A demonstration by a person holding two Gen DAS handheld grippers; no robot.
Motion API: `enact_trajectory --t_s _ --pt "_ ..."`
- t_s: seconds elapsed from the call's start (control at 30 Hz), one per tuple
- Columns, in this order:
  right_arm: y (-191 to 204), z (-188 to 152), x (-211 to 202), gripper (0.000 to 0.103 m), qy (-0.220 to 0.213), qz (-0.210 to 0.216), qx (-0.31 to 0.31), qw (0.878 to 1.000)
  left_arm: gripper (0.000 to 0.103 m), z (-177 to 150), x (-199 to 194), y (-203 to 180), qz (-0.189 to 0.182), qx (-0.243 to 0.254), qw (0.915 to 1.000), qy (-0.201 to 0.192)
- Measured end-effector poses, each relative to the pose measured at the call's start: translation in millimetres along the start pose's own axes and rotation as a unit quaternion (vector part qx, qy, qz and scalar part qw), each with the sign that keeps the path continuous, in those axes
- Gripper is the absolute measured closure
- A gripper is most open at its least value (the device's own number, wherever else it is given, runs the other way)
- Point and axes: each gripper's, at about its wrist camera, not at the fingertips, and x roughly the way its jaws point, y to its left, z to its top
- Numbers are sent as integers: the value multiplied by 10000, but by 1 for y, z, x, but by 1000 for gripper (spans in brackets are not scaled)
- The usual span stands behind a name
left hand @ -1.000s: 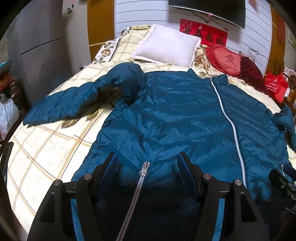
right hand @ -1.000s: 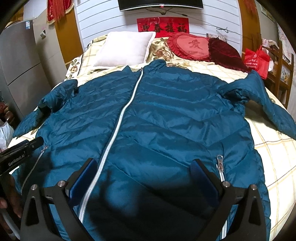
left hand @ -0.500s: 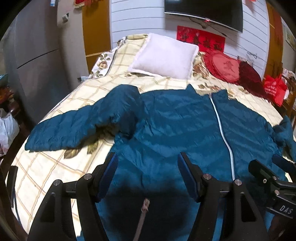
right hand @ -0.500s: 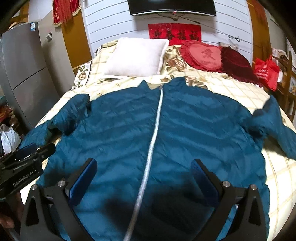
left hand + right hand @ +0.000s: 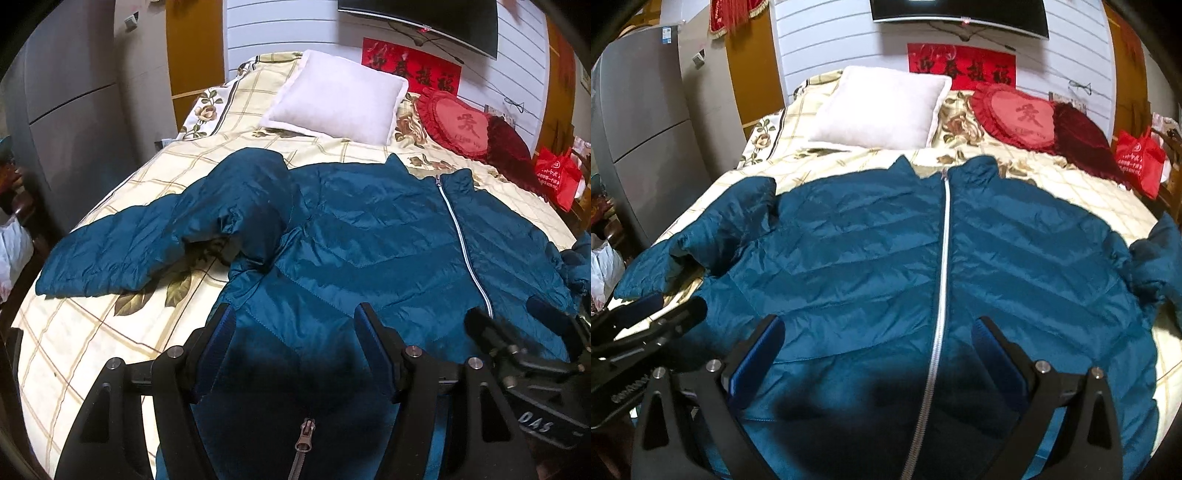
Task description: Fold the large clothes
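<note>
1. While the left wrist view looks up the bed (image 5: pixel 92 325), the left claw (image 5: pixel 295 317) hangs with its jaws spread wide and nothing between them, over the lower hem of the teal puffer jacket (image 5: pixel 369 236).
2. Ahead of this claw the jacket lies flat, front up, zipped; its silver zipper (image 5: pixel 463 243) runs forward on the claw's right side, and a pocket zipper pull (image 5: pixel 304 435) sits below the fingers.
3. Forward and left, one sleeve (image 5: pixel 122 251) stretches across the checked bedspread.
4. Far ahead sit a white pillow (image 5: pixel 336 99) and a red heart cushion (image 5: pixel 458 123).
5. At the right edge, the right claw (image 5: pixel 517 314) shows.
6. From the right wrist view, the right claw (image 5: pixel 879 332) is also wide open and empty above the jacket (image 5: pixel 849 251).
7. Its zipper (image 5: pixel 943 266) runs straight ahead between the fingers, nearer the right one.
8. At this claw's left, the left claw (image 5: pixel 661 306) pokes in.
</note>
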Motion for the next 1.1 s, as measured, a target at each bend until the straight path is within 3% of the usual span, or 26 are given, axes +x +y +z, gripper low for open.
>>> enact_trajectory --t_s 0.7,1.1 --pt "-14 -15 32 0 296 -253 372 9985 56 2 9 7 -84 -214 9997 99" --pt "-6 -8 35 0 232 -482 304 9981 56 2 11 16 -56 -294 9995 76"
